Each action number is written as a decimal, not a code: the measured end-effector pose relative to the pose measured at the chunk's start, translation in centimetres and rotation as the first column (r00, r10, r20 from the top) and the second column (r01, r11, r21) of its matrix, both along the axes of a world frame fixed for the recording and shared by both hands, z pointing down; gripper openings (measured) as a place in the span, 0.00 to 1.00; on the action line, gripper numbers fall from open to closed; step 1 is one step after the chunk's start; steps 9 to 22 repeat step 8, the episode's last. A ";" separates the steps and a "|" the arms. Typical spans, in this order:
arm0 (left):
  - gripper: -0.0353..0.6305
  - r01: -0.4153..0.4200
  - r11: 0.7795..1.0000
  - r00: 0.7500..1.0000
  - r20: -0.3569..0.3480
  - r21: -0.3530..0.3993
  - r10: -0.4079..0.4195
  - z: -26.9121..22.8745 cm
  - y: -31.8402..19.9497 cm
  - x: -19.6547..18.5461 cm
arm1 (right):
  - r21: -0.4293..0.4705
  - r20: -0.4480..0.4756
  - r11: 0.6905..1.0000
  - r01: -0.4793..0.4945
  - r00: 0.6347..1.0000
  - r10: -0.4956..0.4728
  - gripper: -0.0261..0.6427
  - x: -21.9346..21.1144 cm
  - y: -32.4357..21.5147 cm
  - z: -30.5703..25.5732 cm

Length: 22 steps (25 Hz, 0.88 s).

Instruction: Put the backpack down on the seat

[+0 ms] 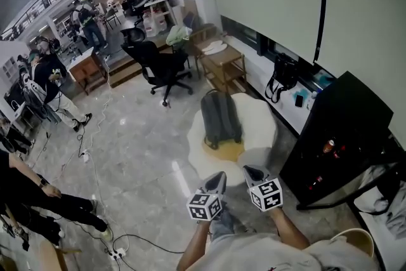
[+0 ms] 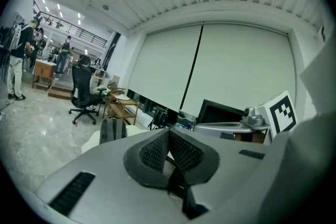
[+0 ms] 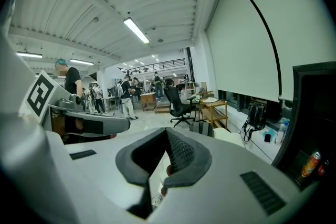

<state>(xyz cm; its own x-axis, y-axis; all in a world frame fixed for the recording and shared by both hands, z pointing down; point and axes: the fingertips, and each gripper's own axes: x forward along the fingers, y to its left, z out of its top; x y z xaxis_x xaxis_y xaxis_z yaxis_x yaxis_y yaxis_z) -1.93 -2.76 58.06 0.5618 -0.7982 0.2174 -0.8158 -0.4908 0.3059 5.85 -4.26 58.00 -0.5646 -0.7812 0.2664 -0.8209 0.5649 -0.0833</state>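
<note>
A dark grey fabric backpack (image 1: 221, 117) stands upright on a cream, rounded cushioned seat (image 1: 261, 116), which sits on a glossy grey stone floor (image 1: 139, 149). Closer to the viewer, the left tongs (image 1: 217, 178) and right tongs (image 1: 253, 171) hang side by side, well apart from the backpack. Both are clenched, with nothing between their jaws. A black wheeled office chair (image 1: 162, 66) stands beyond the seat.

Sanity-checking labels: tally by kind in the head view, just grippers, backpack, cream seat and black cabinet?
Grippers: 2, left gripper and right gripper
Backpack: 1
Cream seat: 1
Black cabinet: 1
Total: 5
</note>
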 end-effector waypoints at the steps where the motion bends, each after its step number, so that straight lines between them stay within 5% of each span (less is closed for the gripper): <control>1: 0.10 -0.001 1.000 1.000 0.001 0.002 0.001 0.0 0.1 0.0 | 0.001 0.001 1.000 -0.001 1.000 0.001 0.08 0.0 0.1 0.0; 22: 0.10 0.004 1.000 1.000 0.004 0.004 -0.004 0.1 0.2 0.5 | 0.004 0.003 1.000 0.006 1.000 -0.006 0.08 0.0 0.4 -0.2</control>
